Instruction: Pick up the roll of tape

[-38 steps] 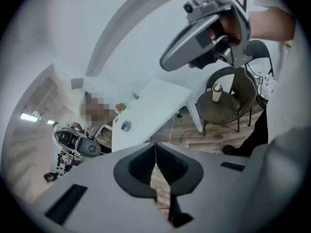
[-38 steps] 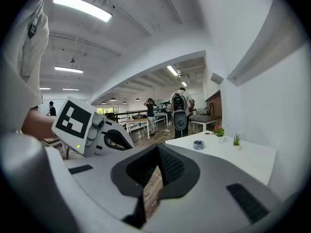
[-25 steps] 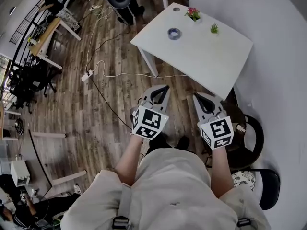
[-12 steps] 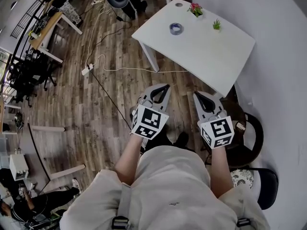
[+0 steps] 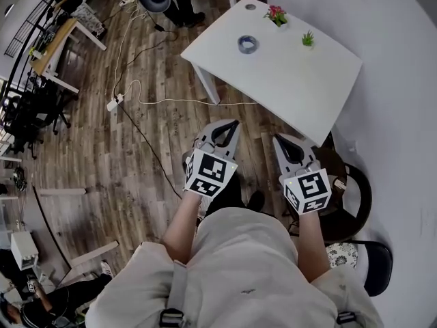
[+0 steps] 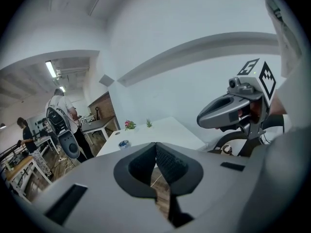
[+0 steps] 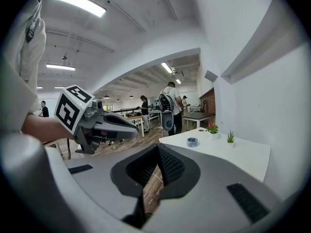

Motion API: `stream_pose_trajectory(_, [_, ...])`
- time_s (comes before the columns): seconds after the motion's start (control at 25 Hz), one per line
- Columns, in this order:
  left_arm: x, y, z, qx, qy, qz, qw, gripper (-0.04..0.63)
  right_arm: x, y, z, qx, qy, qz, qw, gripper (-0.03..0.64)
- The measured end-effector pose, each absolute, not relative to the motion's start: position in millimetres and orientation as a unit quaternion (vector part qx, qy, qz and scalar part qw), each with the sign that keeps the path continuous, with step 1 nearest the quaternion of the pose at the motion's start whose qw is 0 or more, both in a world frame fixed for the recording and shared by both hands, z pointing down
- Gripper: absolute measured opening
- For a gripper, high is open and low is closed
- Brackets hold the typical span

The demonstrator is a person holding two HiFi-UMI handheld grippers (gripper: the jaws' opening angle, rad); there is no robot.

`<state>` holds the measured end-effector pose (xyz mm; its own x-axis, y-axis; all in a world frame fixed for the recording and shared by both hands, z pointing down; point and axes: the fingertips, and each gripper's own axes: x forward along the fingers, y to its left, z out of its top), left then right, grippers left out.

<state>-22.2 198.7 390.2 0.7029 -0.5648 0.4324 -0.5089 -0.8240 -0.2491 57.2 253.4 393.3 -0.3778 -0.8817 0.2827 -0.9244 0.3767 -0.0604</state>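
Roll of tape: bluish ring lying flat on the white table, on its far-left part and just in from the left edge. Open centre faces up, so the roll's axis stands upright. No long axis to speak of, since it reads as round from above. Both gripper views catch it small in the distance. Nothing touches it.

Containers: two small pots on the same table. One holds a plant with pink flowers, near the far corner, beyond and to the right of the tape. The other holds a small green plant, further right, near the wall-side edge. Both pots are upright and apart from the tape and from each other.

Left gripper: held out in front of the person's waist, over the wooden floor, well short of the table's near edge. Its own view shows the ribbed pads pressed together along one line with nothing between them. Jaws closed, empty.

Right gripper: beside the left one, near the table's near corner, not touching it. Its own view shows the pads meeting the same way, closed on nothing.

Both point toward the table, well apart from the tape.

Floor, left of the table: white cable running to a power strip. Dark chair at the near right.
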Motion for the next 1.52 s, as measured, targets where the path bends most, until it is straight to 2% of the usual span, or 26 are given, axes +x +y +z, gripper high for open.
stream_pose_trajectory(1.04, [-44.7,-4.0,398.9,-0.932,0.257,-0.250,0.059,0.020,30.4,56.1,386.4,0.573,-0.802,0.110,0.125,0.009])
stream_pose_trajectory(1.52, [-58.0,-35.7,420.5,-0.938,0.223,-0.262,0.041,0.020,5.6,27.3,396.9,0.585,-0.791,0.125,0.126,0.009])
